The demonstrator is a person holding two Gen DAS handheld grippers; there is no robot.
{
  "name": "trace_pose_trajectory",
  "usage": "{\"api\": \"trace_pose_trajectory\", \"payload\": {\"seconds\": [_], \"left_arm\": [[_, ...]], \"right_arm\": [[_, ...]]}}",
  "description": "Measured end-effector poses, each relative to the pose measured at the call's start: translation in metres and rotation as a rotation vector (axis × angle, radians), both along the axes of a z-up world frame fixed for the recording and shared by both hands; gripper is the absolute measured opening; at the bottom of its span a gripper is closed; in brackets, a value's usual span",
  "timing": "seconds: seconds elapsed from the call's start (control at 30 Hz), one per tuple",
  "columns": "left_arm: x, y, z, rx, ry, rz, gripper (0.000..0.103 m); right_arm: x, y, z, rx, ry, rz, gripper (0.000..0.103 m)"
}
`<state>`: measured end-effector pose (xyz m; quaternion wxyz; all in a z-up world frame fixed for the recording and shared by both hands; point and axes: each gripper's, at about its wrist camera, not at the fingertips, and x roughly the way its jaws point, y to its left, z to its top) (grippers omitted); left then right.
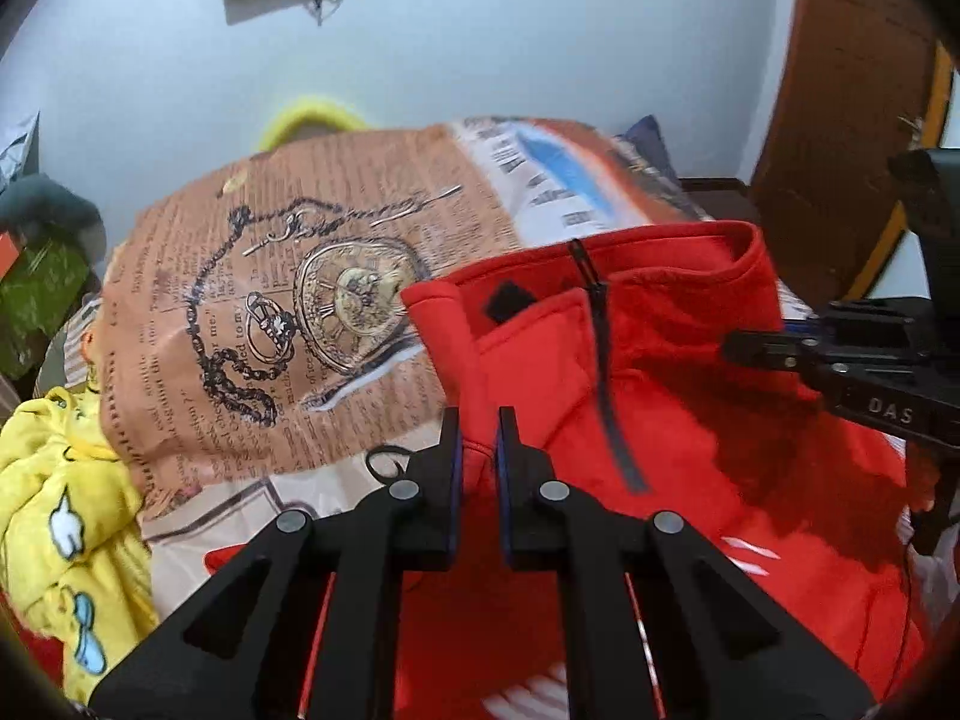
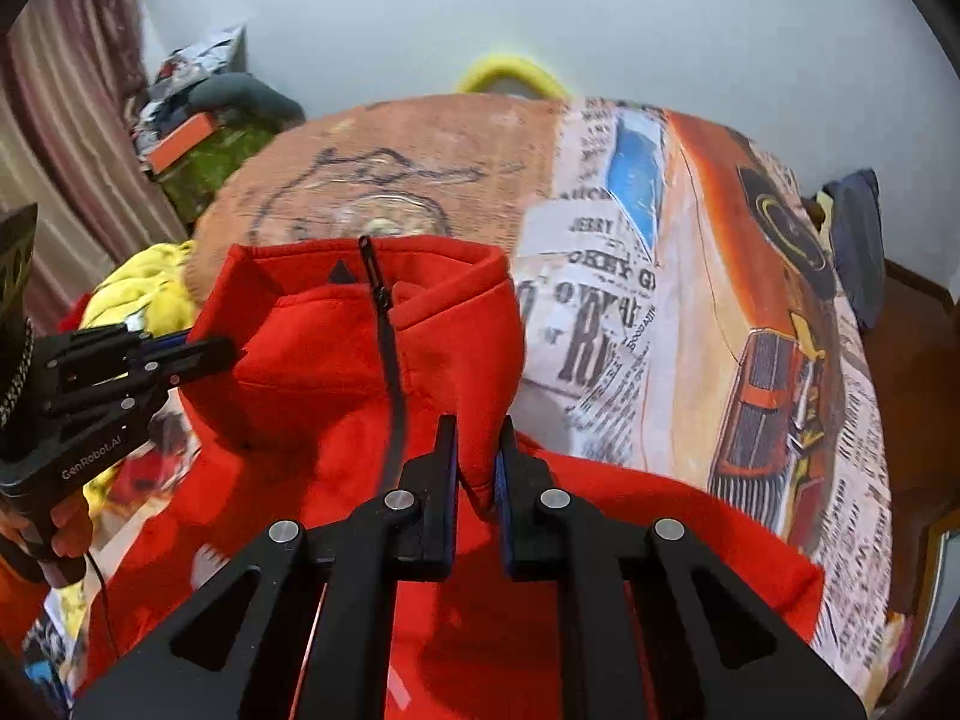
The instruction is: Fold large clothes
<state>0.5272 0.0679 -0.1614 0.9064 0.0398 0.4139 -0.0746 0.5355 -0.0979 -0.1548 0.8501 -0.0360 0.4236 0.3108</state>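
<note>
A red zip-up jacket (image 1: 690,396) with a black zipper (image 1: 606,372) and a stand-up collar is lifted off the bed. My left gripper (image 1: 478,420) is shut on a fold of its red fabric on the left side, below the collar. My right gripper (image 2: 478,429) is shut on a fold of the jacket (image 2: 324,360) on the right side, under the collar's corner. Each gripper shows in the other's view: the right one (image 1: 738,348) at the jacket's right edge, the left one (image 2: 222,351) at the left edge, held by a hand (image 2: 66,531).
The bed is covered by a newspaper-print sheet (image 1: 252,312) with a pocket-watch picture. A yellow cartoon-print garment (image 1: 66,510) lies bunched at the bed's left. A green bag and clutter (image 2: 204,156) stand by the wall, with a curtain (image 2: 66,120) on the left. A brown wooden panel (image 1: 852,72) rises on the right.
</note>
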Motion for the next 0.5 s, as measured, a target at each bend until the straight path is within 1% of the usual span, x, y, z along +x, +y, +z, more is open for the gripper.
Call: {"api": "trace_pose_trajectory", "payload": {"seconds": [0.13, 0.2, 0.27, 0.43, 0.5], "left_arm": [[-0.039, -0.008, 0.018, 0.029, -0.035, -0.028, 0.008], [-0.059, -0.01, 0.024, 0.013, -0.037, -0.044, 0.008], [-0.081, -0.012, 0.027, 0.017, -0.038, -0.049, 0.008], [-0.128, -0.014, 0.02, 0.019, -0.015, -0.064, 0.008], [-0.144, -0.012, 0.012, 0.0, 0.013, -0.065, 0.008]], "right_arm": [[-0.037, -0.011, 0.017, -0.003, -0.025, 0.008, 0.009], [-0.055, -0.017, 0.023, 0.003, -0.029, 0.016, 0.009], [-0.075, -0.023, 0.027, 0.005, -0.036, 0.023, 0.009], [-0.111, -0.034, 0.027, 0.023, -0.015, 0.034, 0.009], [-0.125, -0.038, 0.025, 0.029, 0.002, 0.036, 0.009]]}}
